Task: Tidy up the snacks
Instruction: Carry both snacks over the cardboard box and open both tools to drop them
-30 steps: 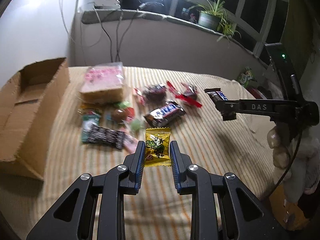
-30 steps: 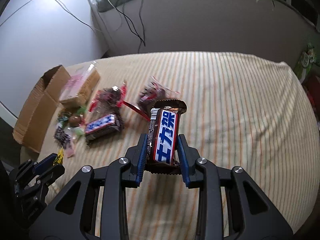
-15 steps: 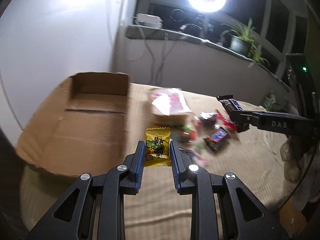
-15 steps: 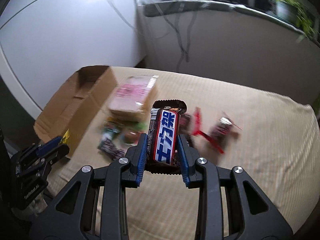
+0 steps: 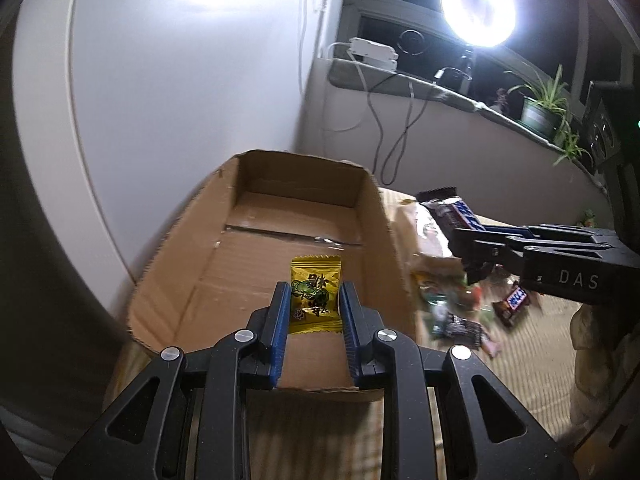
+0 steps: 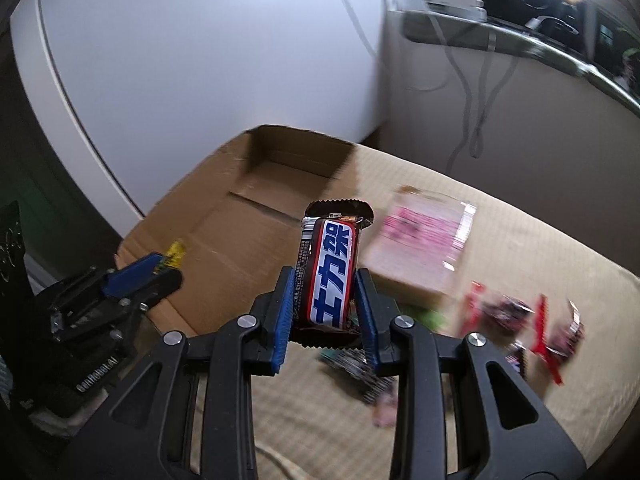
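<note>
In the left wrist view, the left gripper (image 5: pixel 314 312) at lower centre pinches a small yellow candy packet (image 5: pixel 315 295) upright between its blue pads, in front of an open cardboard box (image 5: pixel 256 264). In the right wrist view, the right gripper (image 6: pixel 324 312) clamps a brown chocolate bar (image 6: pixel 330 276) with blue lettering. At right, blurred loose snacks (image 6: pixel 516 316) and a pink packet (image 6: pixel 420 240) lie on the striped cloth (image 6: pixel 500 380).

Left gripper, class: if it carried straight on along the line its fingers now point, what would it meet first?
Most likely the bare floor of the cardboard box. The left gripper, shut on the yellow candy packet, points down into the open box, with nothing visible between. Depth is uncertain.
</note>
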